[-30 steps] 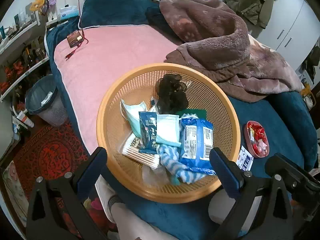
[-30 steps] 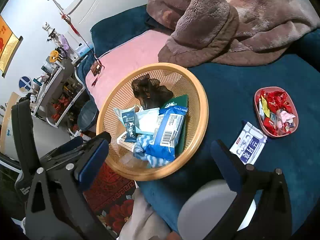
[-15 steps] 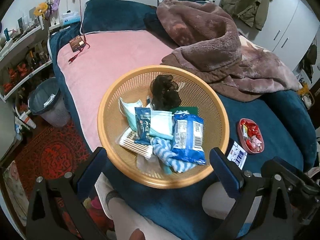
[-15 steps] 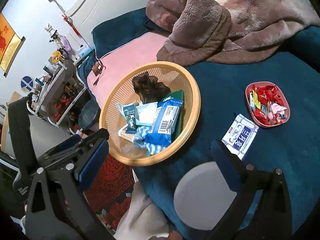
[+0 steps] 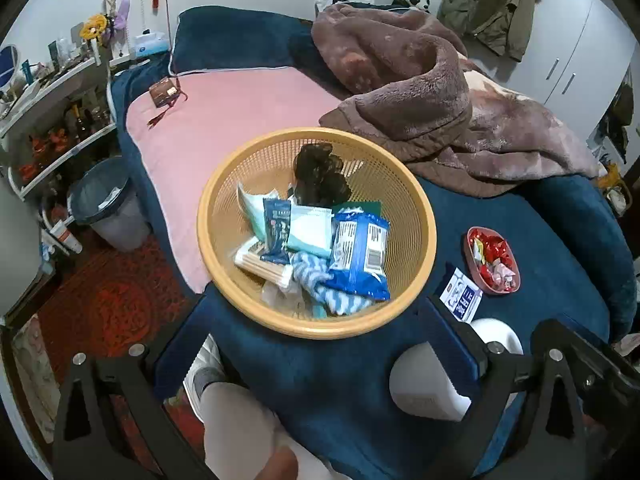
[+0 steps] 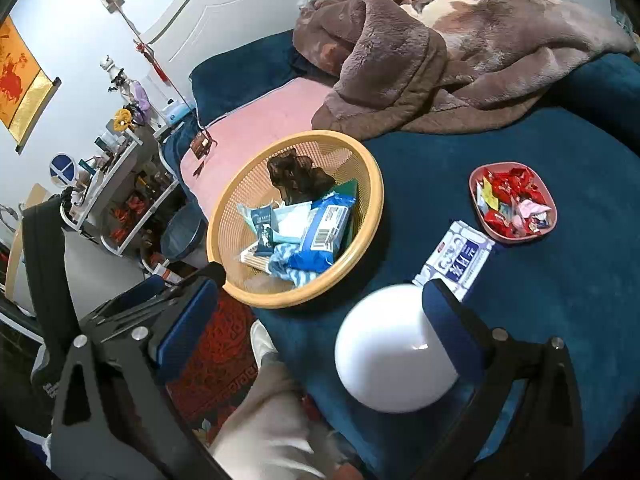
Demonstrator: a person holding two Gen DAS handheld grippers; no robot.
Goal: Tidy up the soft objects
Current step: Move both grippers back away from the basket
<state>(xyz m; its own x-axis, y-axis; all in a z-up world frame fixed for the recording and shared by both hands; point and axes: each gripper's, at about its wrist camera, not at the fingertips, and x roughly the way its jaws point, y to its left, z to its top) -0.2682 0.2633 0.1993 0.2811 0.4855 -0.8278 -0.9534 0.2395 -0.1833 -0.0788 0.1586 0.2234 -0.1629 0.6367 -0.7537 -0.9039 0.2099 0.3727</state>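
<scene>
Soft packets and a striped cloth (image 5: 320, 280) fill my orange basket (image 5: 416, 196) on the blue bedspread (image 6: 560, 280); a tissue pack (image 6: 456, 256) lies at its 3 o'clock. I see both the left gripper (image 5: 312, 340) and right gripper (image 6: 316, 312) spread wide, holding nothing.

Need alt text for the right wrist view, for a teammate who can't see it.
An open right hand-held gripper hovers over a blue bedspread, above a white round object. Ahead sit a yellow basket of soft packets, a tissue pack and a candy dish.
</scene>
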